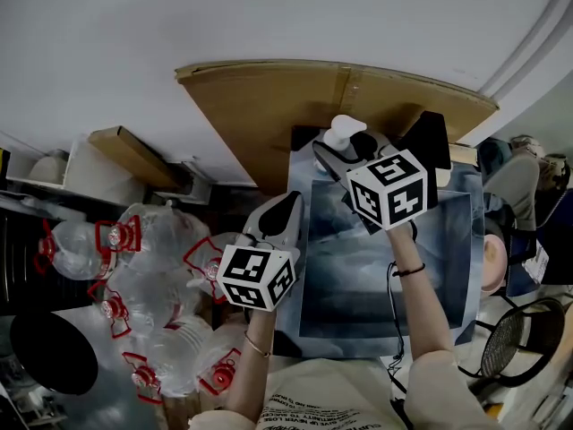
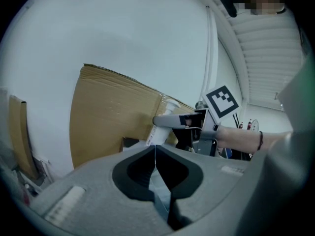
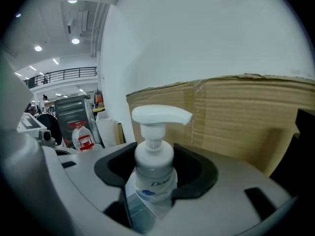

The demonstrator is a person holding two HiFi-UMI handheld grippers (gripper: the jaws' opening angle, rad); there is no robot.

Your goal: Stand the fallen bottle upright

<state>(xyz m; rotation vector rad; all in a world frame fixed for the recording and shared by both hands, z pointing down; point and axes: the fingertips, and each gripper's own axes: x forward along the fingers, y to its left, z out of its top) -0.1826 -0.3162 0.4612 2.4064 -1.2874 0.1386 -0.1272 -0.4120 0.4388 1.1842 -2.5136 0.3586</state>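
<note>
Item: pump bottle, white, with a blue-printed label and a white dispenser head. It is sitting between the jaws of the right gripper, whose dark pads are pressing on its shoulder from both sides. In the right gripper view the nozzle is pointing right. In the left gripper view the body is leaning, pump end uppermost. The bottle is hanging over the far edge of the blue-grey mat. No view is showing whether its base is touching the mat.

Holder: the right gripper is being carried on an outstretched forearm wearing a dark wristband, its marker cube facing upward.

Second tool: the left gripper is hovering near the mat's left edge, its jaws pressed together with nothing between them, pointing toward the bottle.

Backing: a cardboard sheet is leaning against the white wall just behind the bottle.

Surroundings: clear water jugs with red caps are crowding the floor to the left, well apart from the mat.
</note>
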